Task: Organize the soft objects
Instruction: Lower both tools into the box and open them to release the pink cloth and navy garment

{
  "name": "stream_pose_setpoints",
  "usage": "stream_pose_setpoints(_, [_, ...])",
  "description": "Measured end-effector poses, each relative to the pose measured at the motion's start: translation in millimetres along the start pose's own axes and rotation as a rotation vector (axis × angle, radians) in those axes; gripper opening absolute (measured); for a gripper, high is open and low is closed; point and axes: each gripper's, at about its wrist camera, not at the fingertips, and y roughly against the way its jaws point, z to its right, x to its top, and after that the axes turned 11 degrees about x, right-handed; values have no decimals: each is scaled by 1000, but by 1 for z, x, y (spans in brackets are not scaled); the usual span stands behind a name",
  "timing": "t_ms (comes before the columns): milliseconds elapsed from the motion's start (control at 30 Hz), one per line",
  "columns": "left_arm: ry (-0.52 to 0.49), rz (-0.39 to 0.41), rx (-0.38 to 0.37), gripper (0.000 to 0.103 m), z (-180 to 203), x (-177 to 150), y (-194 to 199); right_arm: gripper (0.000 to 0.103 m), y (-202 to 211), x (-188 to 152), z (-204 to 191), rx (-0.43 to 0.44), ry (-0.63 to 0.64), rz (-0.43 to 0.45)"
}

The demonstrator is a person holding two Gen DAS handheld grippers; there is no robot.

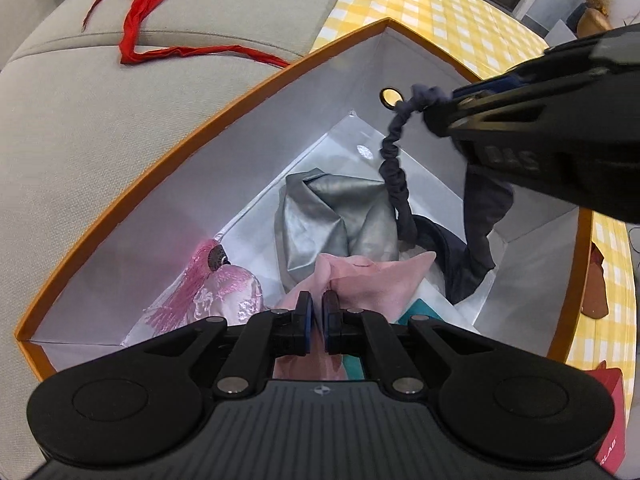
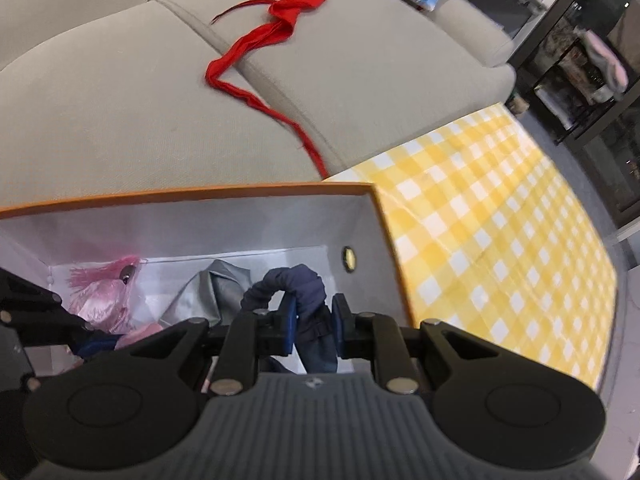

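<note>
Two hand-held grippers are over the orange box, so you're mid-deposit: soft items going into the box.

Right hand-held gripper: jaws clamped on the dark navy garment, w/ its ruched strap looping up in front of the fingers and the rest hanging down into the box. Garment is partly inside, not yet released. In the left wrist view this gripper comes in from the upper right, angled down over the box's far corner near the metal eyelet.

Left hand-held gripper: jaws nearly together, narrow gap; pale pink cloth sits right ahead of and under the tips. Can't tell if it's actually pinching the cloth or just hovering over it. It points steeply down into the box.

Already in the box ahead of the left tips: silver-grey fabric, and to the left a pink tasselled satin piece.

Next move, I'd judge: lower the right gripper a bit, open jaws, let the navy garment drop clear of the rim. Watch the strap, it could snag on a finger.

Still outside: red scarf on the sofa, well beyond the box. Probably your next pickup.
</note>
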Motion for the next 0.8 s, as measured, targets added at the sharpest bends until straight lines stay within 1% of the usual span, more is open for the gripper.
stream_pose_setpoints(100, [9,-3,10,8,-2,1,-2,17,-14,1,1,23,-3,-26])
stream_pose_setpoints(300, [25,-10,21,9,-1,1,-5,17,-40,2,-2,28,18,-69])
stream_pose_setpoints(400, [26,-13,32,19,-2,2,-6,19,-49,1,-2,22,18,-87])
stream_pose_setpoints(433, [25,-12,40,24,-2,3,-6,20,-52,1,-2,17,21,-93])
stream_pose_setpoints(467, [23,-12,50,31,-3,3,-6,25,-54,0,-2,16,25,-101])
stream_pose_setpoints(500, [23,-11,58,34,-3,3,-6,32,-55,1,-3,13,30,-104])
stream_pose_setpoints(533, [23,-5,70,40,-4,3,-5,35,-55,0,-4,12,35,-104])
stream_pose_setpoints(567, [24,3,80,43,-5,3,-3,38,-54,0,-4,13,39,-102])
stream_pose_setpoints(600, [23,11,89,50,-4,4,-1,40,-52,-1,-4,13,41,-99])
stream_pose_setpoints(633, [19,22,103,55,-4,4,1,44,-51,-1,-4,12,41,-97])
stream_pose_setpoints(700, [12,36,120,57,-4,4,5,47,-46,-1,-2,11,38,-88])
stream_pose_setpoints(800, [9,51,118,58,-4,5,13,47,-36,-3,0,11,31,-77])
